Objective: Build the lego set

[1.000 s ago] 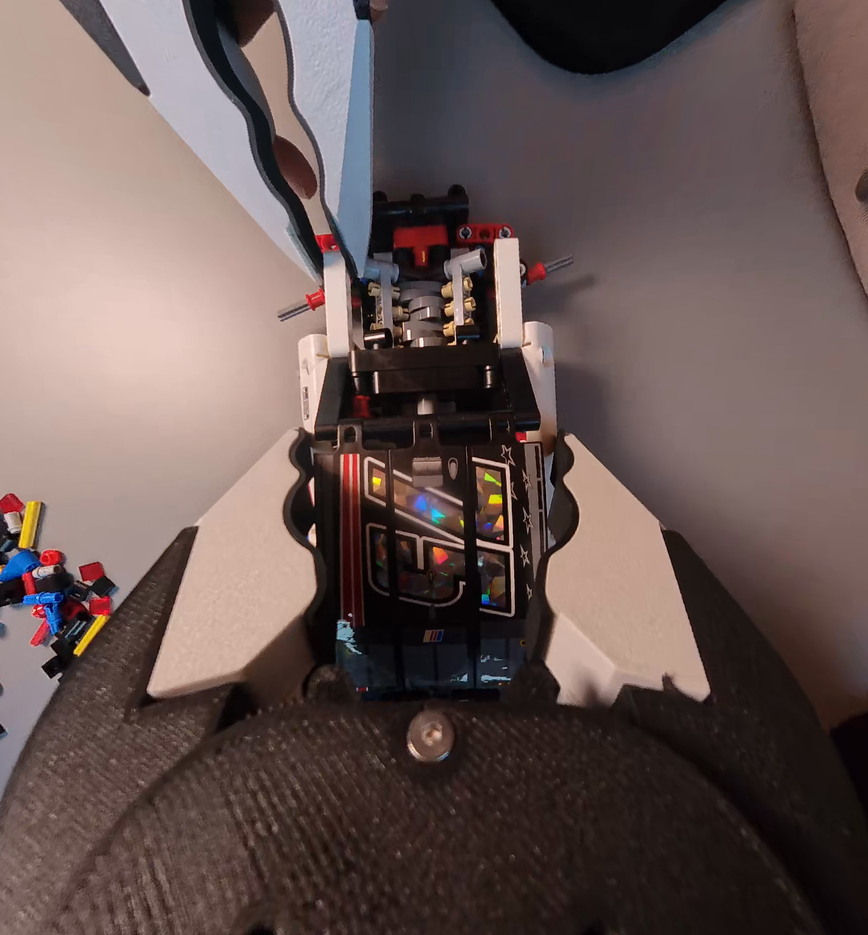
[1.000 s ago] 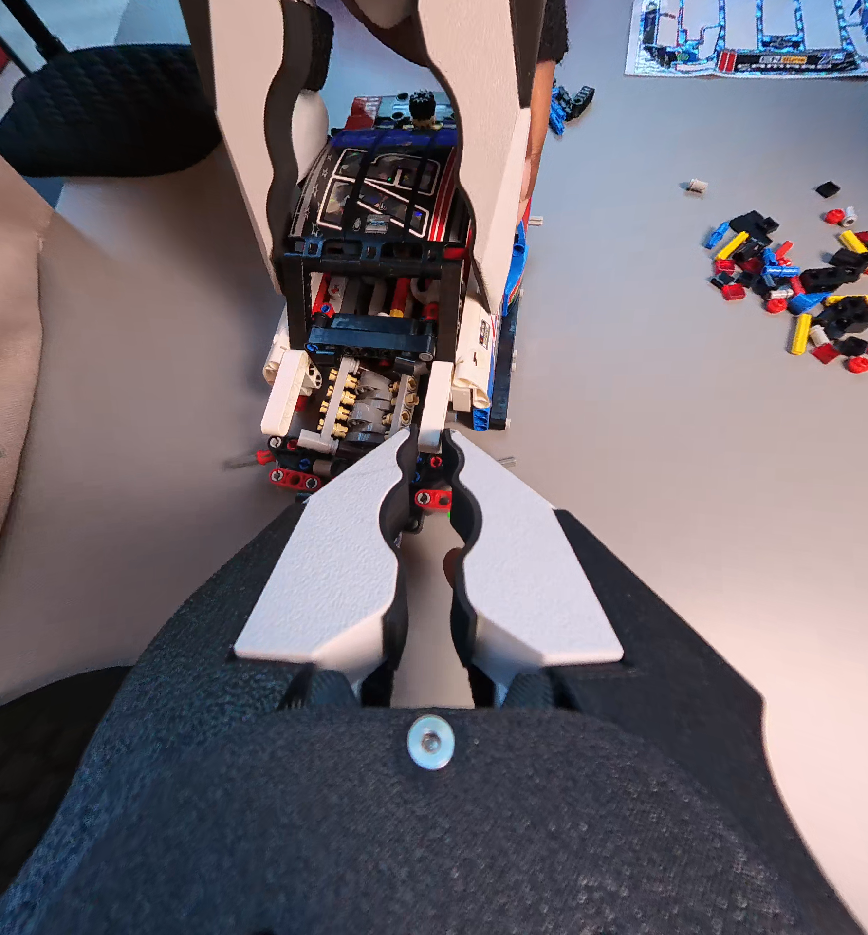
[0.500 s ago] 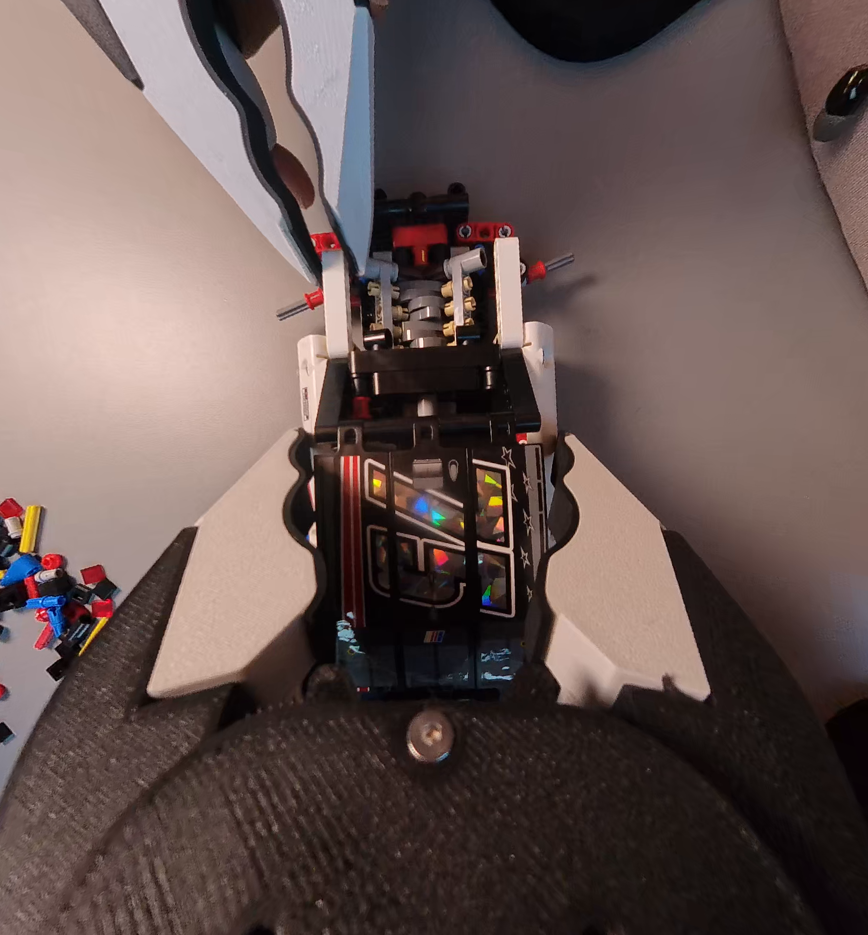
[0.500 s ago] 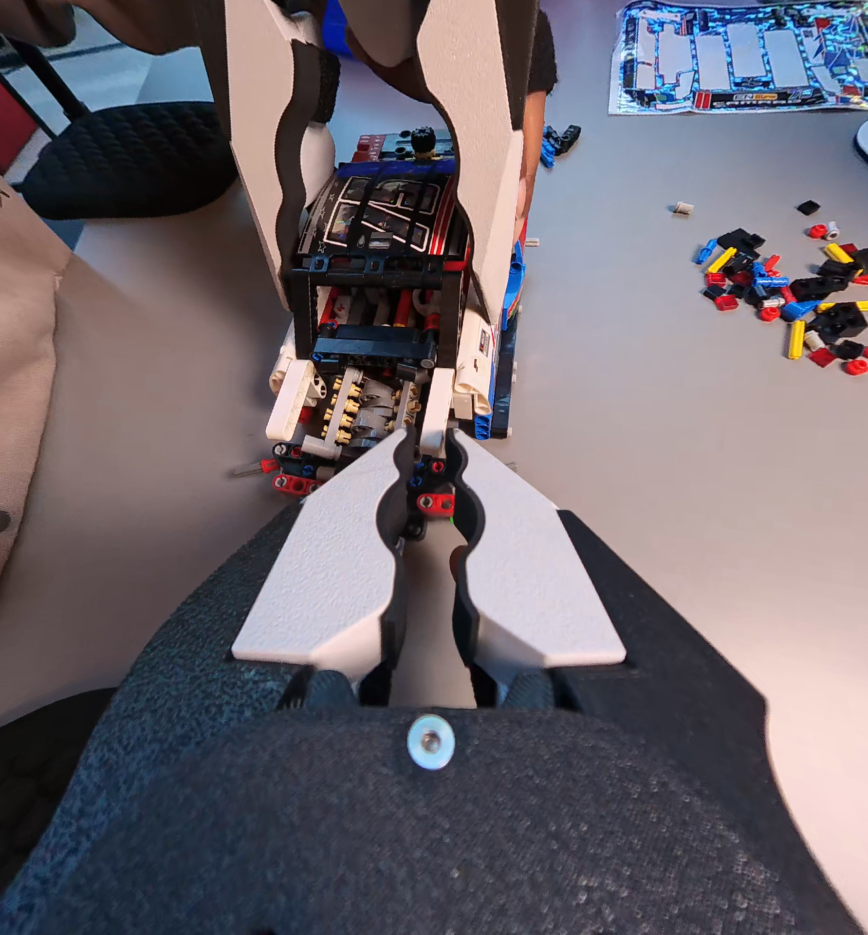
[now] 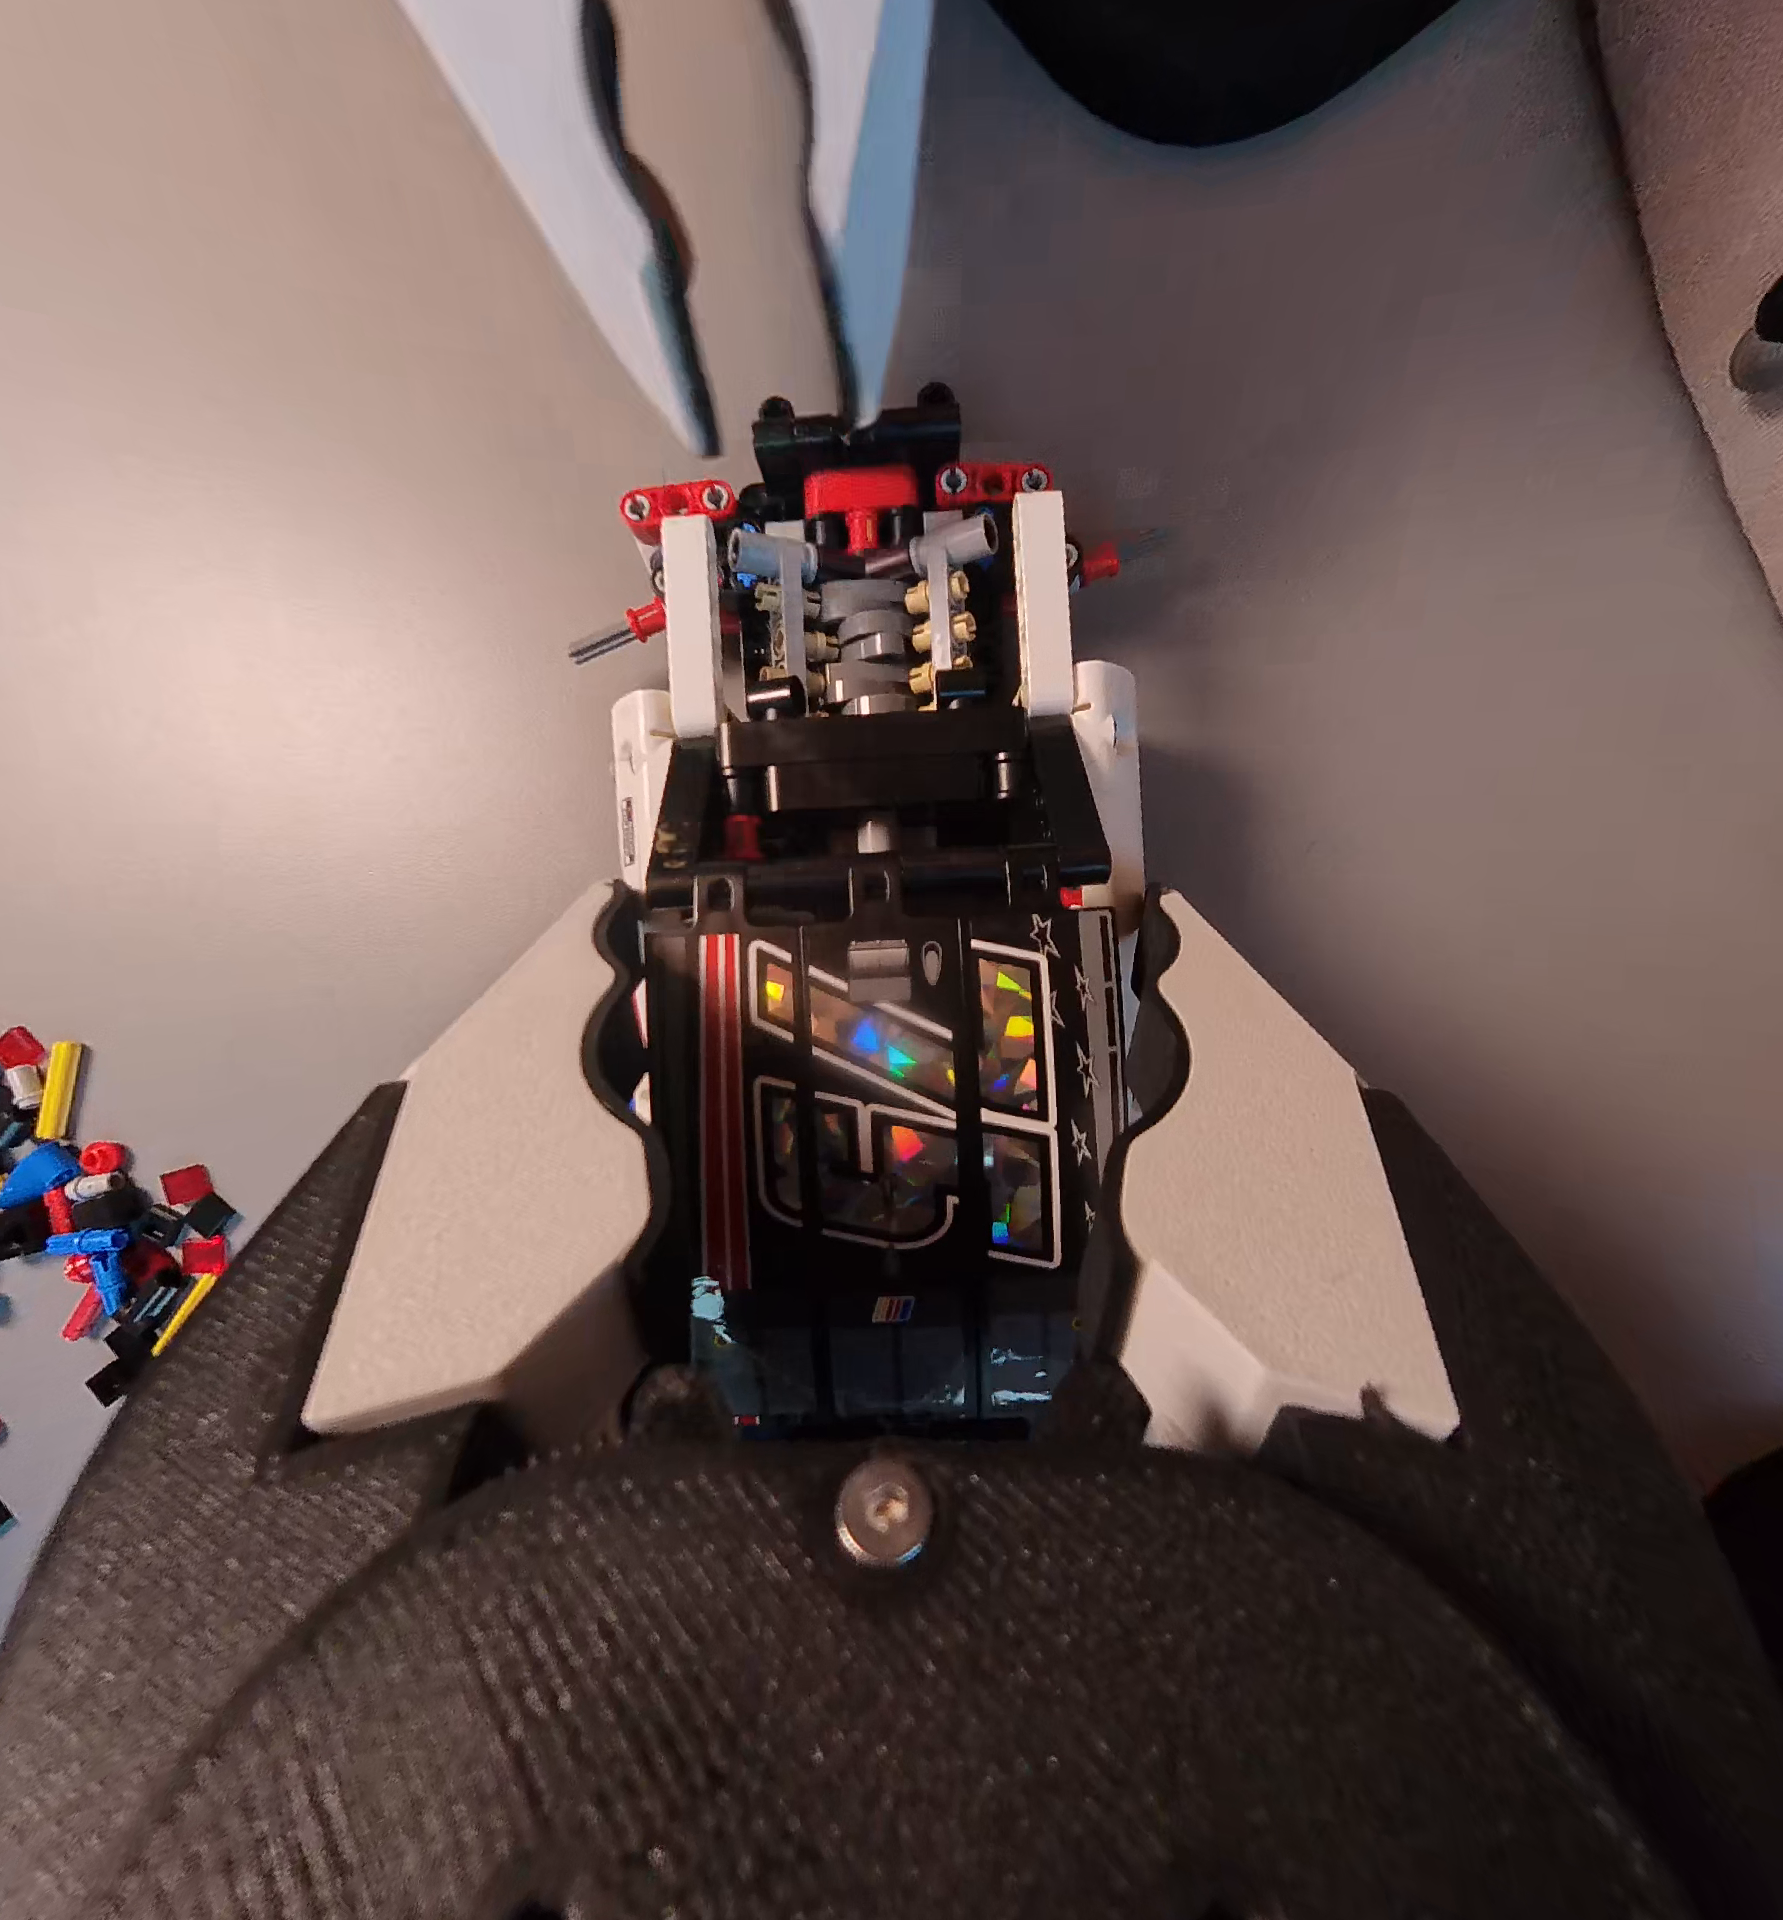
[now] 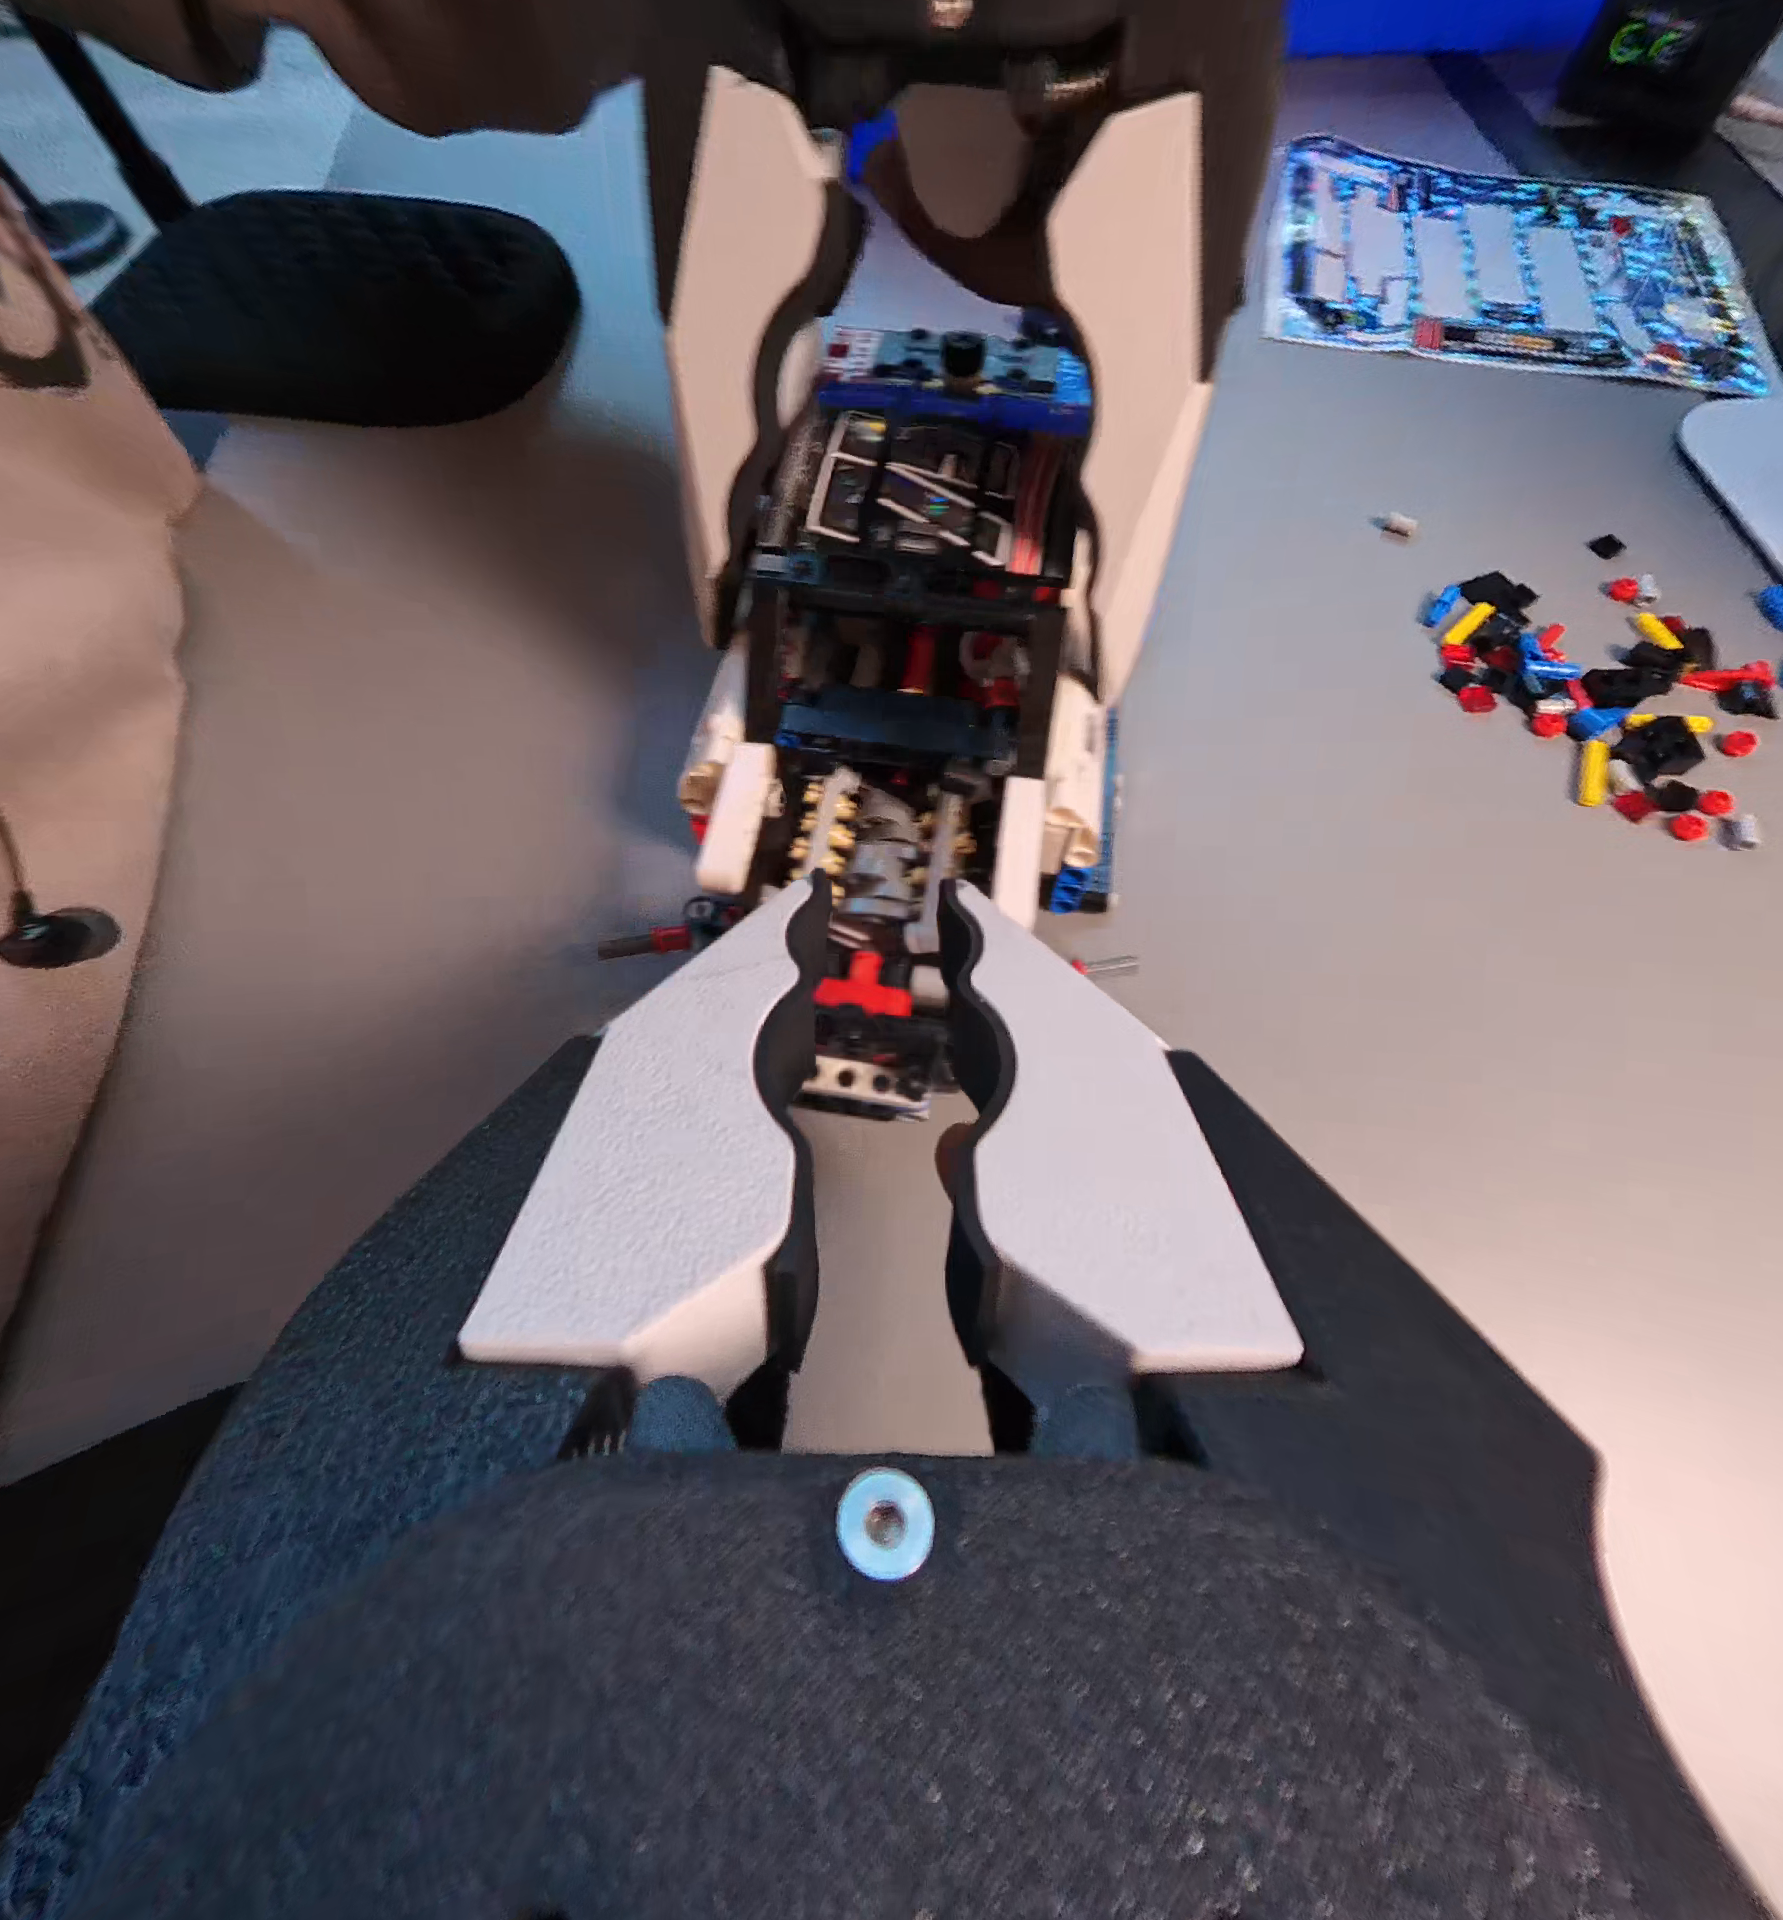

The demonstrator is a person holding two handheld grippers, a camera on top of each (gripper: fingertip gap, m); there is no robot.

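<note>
Car (image 5: pixel 871 1091), part-built lego, sits clamped between left gripper (image 5: pixel 876 1081) fingers in the left wrist view: pads press both flanks of the sticker roof, so this gripper is grasping the car on the table (image 5: pixel 243 520). Ahead of it the open engine bay (image 5: pixel 861 634) and red nose parts point away; right gripper (image 5: pixel 752 312) hangs blurred just beyond the nose. Loose bricks (image 5: pixel 56 1216) lie well off to the left gripper's left.

Right wrist view: right gripper (image 6: pixel 882 935) jaws stand parted, holding nothing, tips either side of the red T-piece (image 6: pixel 863 992) at the car's near end; whether they touch it, cannot tell, frame is blurred. Left gripper (image 6: pixel 928 416) grips the roof at the far end. Bricks (image 6: pixel 1604 707) and sticker sheet (image 6: pixel 1510 270) lie to the right.

Judgement: step is working on the nose. Keep left clamp steady and low, close right squarely on one part, push straight along the car, not sideways, else axles (image 5: pixel 612 634) may pop.
</note>
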